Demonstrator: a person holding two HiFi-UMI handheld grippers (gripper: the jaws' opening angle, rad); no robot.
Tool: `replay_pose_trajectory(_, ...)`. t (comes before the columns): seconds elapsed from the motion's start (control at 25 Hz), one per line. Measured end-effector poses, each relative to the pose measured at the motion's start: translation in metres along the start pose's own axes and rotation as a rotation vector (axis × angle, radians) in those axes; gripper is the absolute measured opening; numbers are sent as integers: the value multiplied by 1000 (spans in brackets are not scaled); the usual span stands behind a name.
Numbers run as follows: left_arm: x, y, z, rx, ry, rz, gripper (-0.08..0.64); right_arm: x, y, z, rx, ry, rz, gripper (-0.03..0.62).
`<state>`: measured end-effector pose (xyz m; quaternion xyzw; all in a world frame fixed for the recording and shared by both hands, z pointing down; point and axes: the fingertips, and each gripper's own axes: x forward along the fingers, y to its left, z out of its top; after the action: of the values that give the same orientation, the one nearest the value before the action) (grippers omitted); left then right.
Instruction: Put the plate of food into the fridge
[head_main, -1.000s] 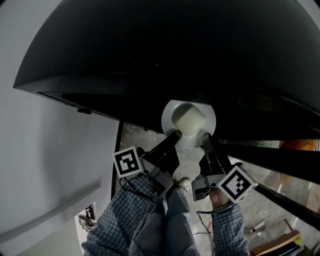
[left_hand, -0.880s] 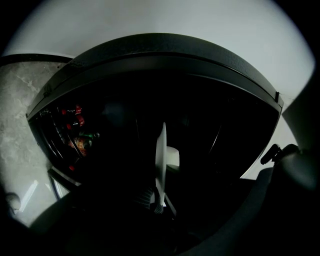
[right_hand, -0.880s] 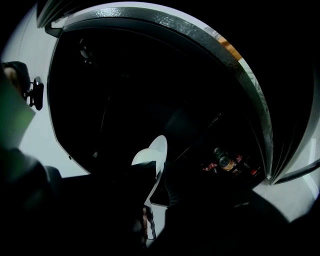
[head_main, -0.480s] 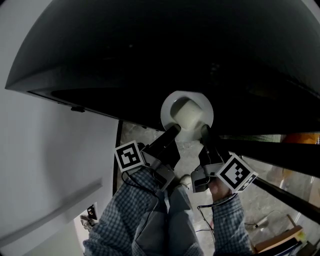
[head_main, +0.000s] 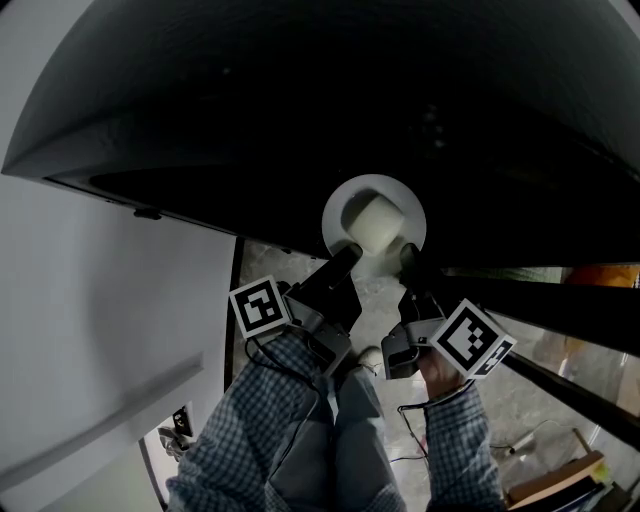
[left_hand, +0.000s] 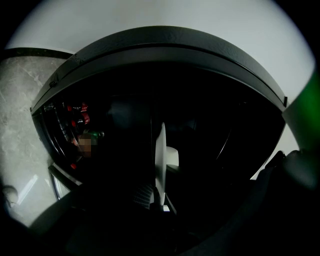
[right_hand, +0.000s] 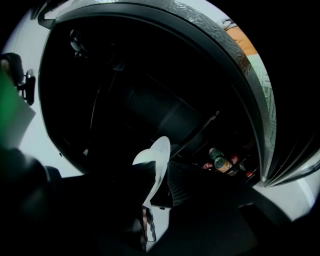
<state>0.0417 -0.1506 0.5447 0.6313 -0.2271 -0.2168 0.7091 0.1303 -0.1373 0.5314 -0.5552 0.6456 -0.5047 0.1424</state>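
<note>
Plate (head_main: 372, 186), pinched by left hand-held gripper (head_main: 349, 253) and right hand-held gripper (head_main: 408, 253), has moved deeper into fridge (head_main: 330, 100).

Ahead and to the right of the right gripper (right_hand: 160, 172) stand bottles (right_hand: 219, 161) and red cans (right_hand: 206, 165). Red caps (left_hand: 80, 107) show ahead-left of the left gripper (left_hand: 157, 195). Speckled floor (head_main: 268, 262) lies beneath both.
</note>
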Motion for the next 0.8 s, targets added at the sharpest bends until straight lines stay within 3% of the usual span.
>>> replay_pose_trajectory(0.2, 1, -1, 1, -19, -7, -8, 43, -2, 2, -2, -18, 21, 4, 65)
replay_pose_trajectory(0.36, 0, 2, 0, -22, -10, -11, 43, -6, 7, -6, -40, 38, 13, 114)
replay_pose_trajectory(0.64, 5, 3, 1, -4, -10, -3, 43, -11, 3, -11, -9, 47, 17, 143)
replay_pose_trajectory(0.8, 8, 2, 6, 2, -19, -5, 43, -21, 6, -19, -105, 76, -1, 143)
